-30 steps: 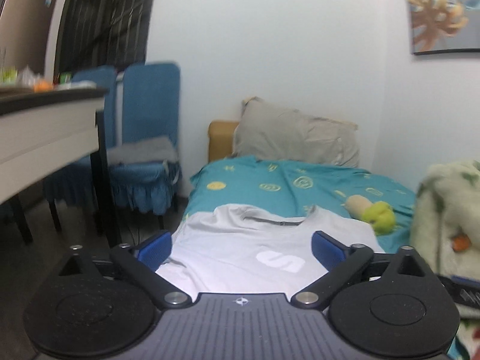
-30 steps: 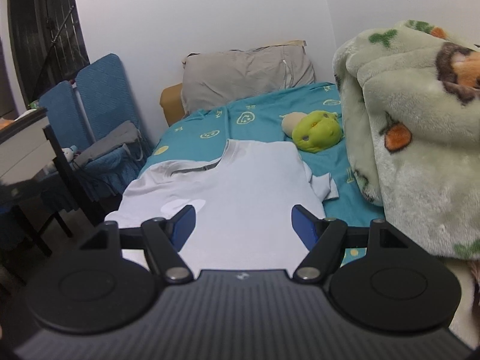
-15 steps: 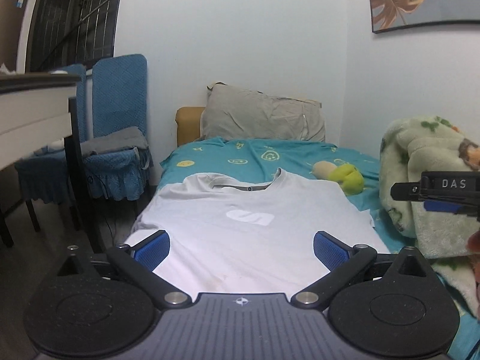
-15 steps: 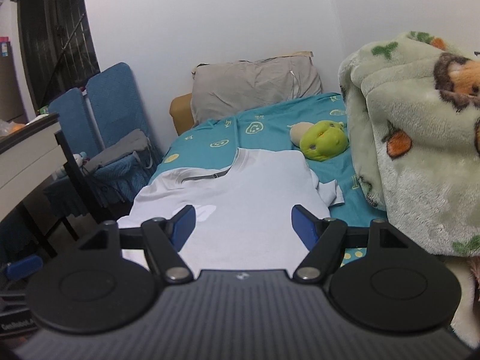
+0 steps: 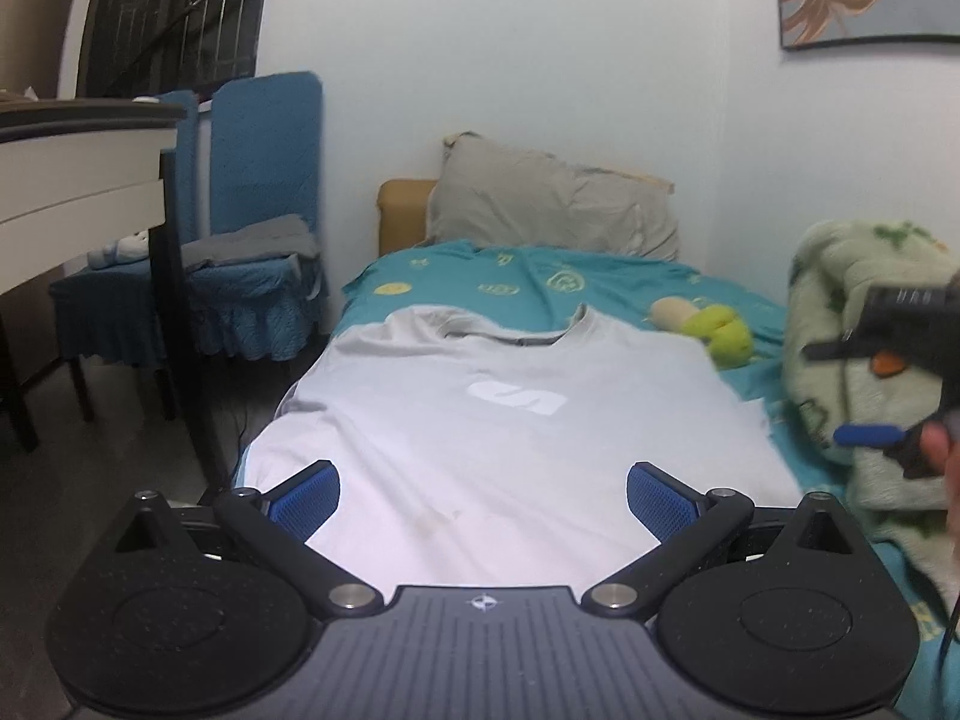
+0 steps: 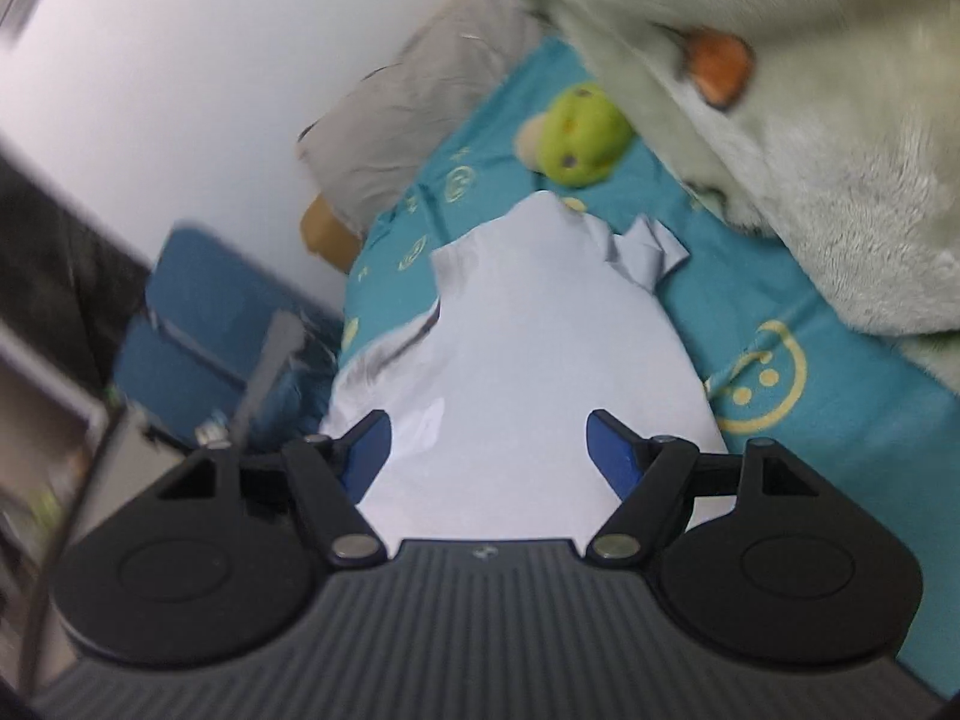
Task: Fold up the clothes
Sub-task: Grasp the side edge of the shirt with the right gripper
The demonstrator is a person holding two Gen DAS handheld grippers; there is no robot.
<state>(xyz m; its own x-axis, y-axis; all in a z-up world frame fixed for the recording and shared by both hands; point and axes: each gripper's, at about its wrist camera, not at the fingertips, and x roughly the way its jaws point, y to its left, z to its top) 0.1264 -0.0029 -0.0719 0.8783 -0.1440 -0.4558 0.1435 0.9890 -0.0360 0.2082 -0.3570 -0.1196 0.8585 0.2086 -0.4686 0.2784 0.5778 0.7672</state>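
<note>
Here my left hand-held gripper [image 5: 483, 495] hangs with jaws apart and empty over the near hem of the white T-shirt [image 5: 510, 420], which lies flat on the bed [image 5: 540, 276], collar far; my right hand-held gripper [image 6: 489, 450], opening and empty, sits over its right side.

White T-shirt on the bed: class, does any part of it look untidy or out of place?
Yes. The T-shirt lies mostly flat, but its sleeve on the side nearest the fleece blanket is crumpled and bunched, not spread out.

Left gripper [image 5: 483, 495] and right gripper [image 6: 489, 450] — black bodies, 2 blue-padded jaws, silver pivot screws.
</note>
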